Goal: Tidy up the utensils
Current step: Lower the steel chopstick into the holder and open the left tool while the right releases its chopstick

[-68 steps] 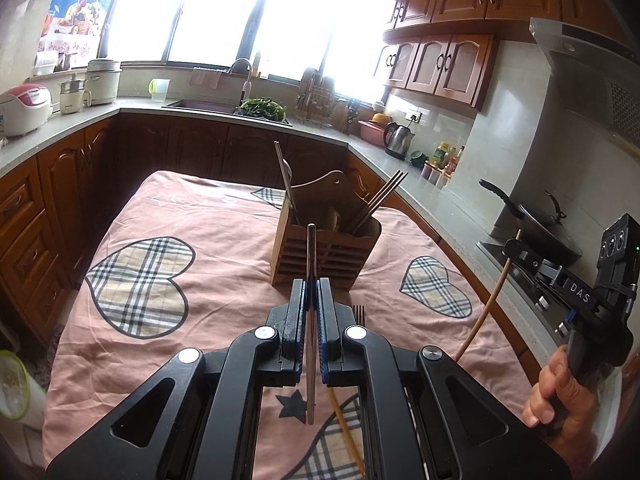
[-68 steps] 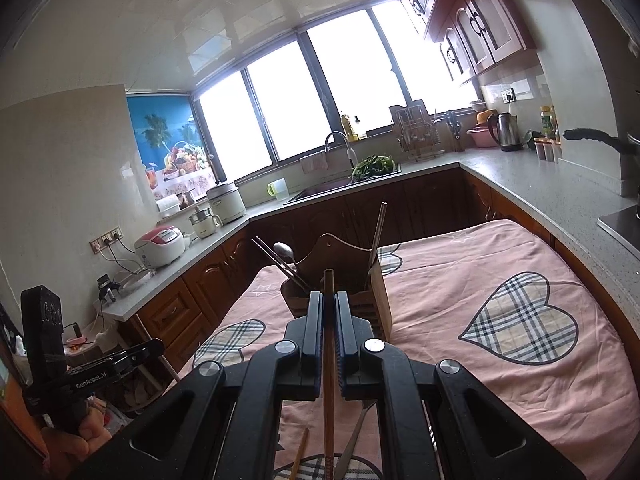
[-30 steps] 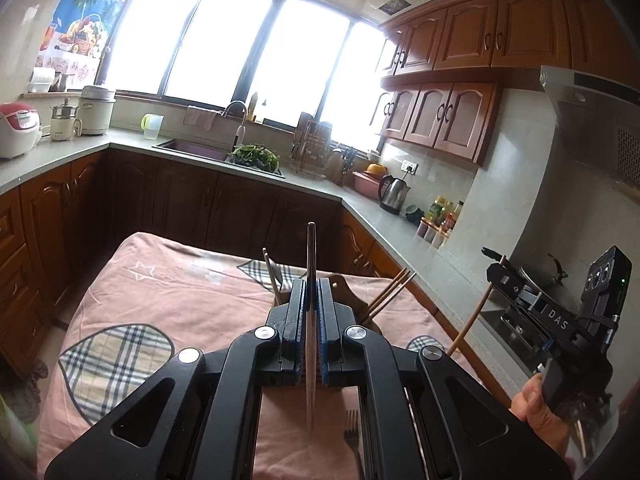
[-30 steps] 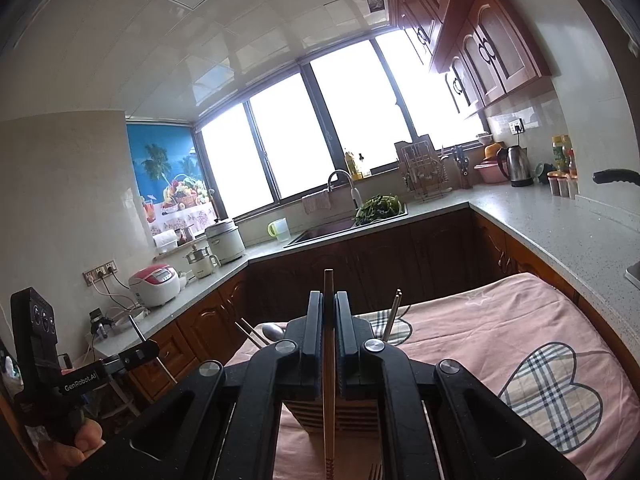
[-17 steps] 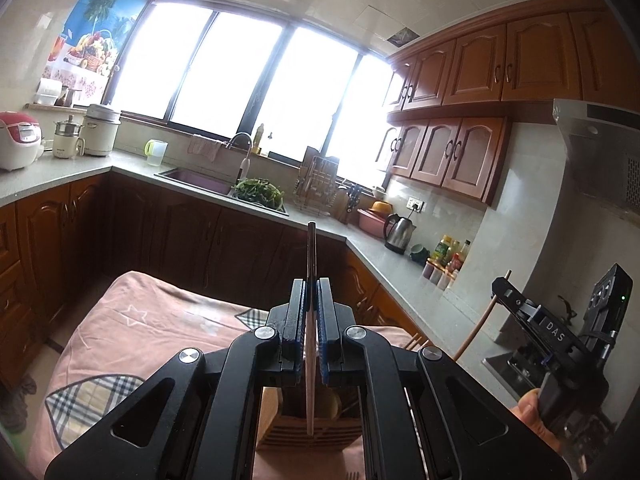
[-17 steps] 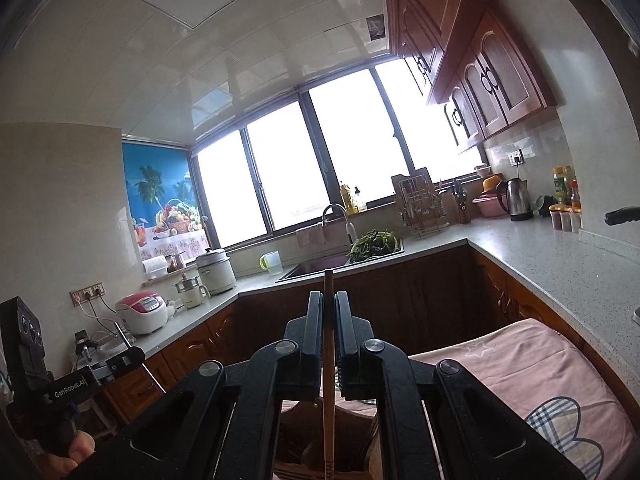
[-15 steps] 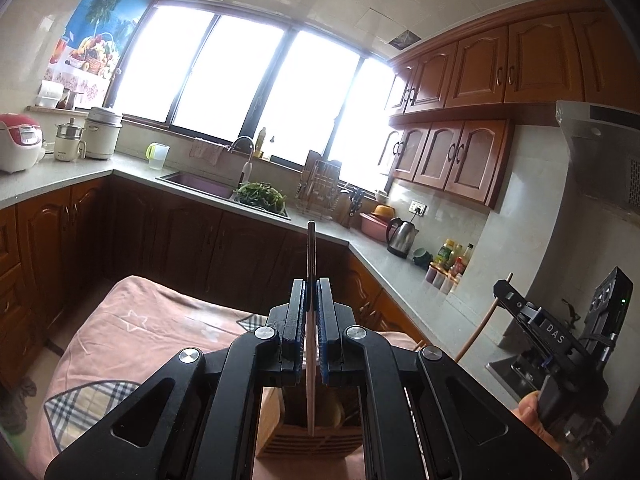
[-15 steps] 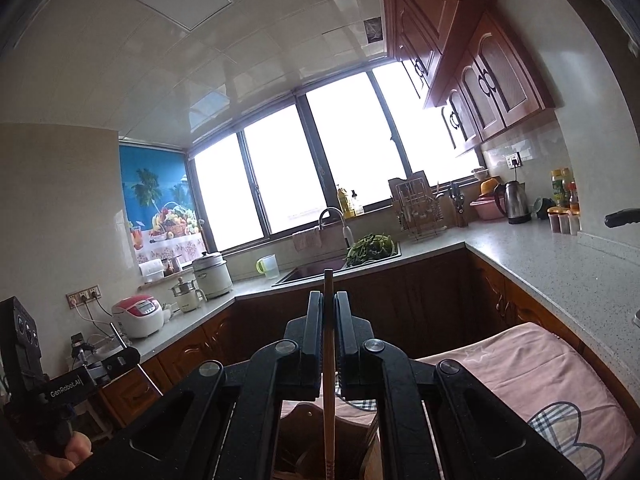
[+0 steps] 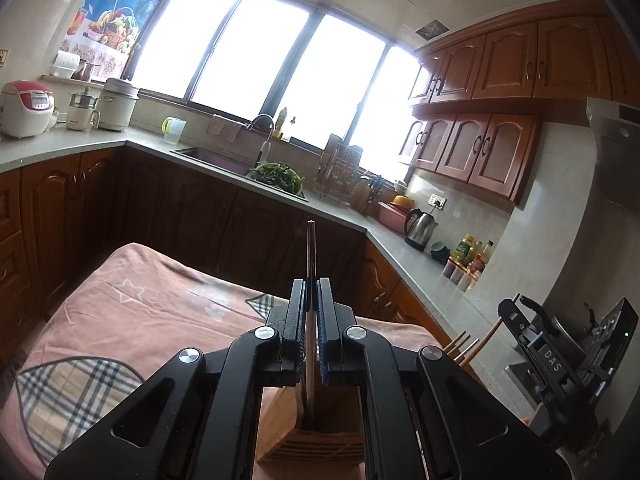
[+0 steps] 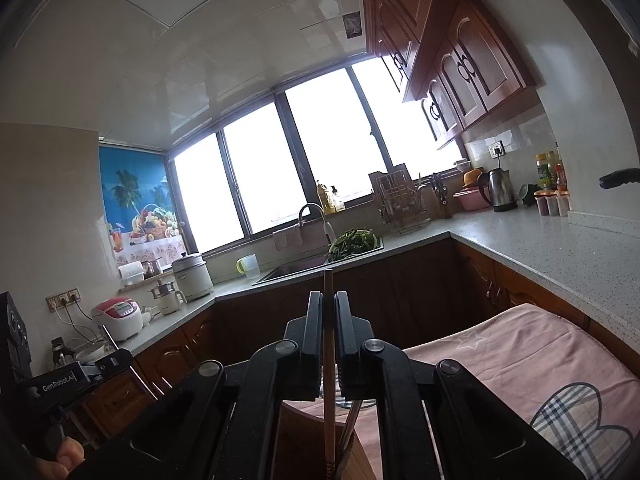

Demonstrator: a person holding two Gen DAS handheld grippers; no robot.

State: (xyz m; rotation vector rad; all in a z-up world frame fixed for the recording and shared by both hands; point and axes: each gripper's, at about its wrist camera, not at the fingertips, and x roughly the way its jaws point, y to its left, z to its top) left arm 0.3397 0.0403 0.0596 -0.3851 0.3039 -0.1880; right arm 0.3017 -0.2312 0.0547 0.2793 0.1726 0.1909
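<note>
Currently, I am holding one thin utensil in each gripper above the wooden utensil holder (image 9: 320,436), which is sitting at the bottom centre of the left wrist view on the pink cloth (image 9: 132,304).

The left gripper (image 9: 311,300) is clamped on a slim dark utensil (image 9: 311,248). Its upper end is rising past the fingertips toward frame centre, and its lower end is reaching down into an open compartment of the holder. Whether it is touching the compartment floor is hidden.

The right gripper (image 10: 329,320) is pinched on a wooden chopstick (image 10: 328,400), running vertically through the lower centre of the right wrist view. Its lower tip is passing beside the dark edge of the holder (image 10: 308,448); I cannot tell which compartment lies beneath it.

Other chopsticks (image 9: 460,346) are already leaning out of the holder at the lower right of the left wrist view, just beside the right gripper body (image 9: 560,364).

Risks, as I judge them:
- Both tools are converging on one small holder; the gripper bodies or the two sticks could collide.
- A tilted release could let a stick catch a divider and tip out onto the cloth.
- Downward force on a jammed stick could push the holder over, since the cloth is soft.
</note>
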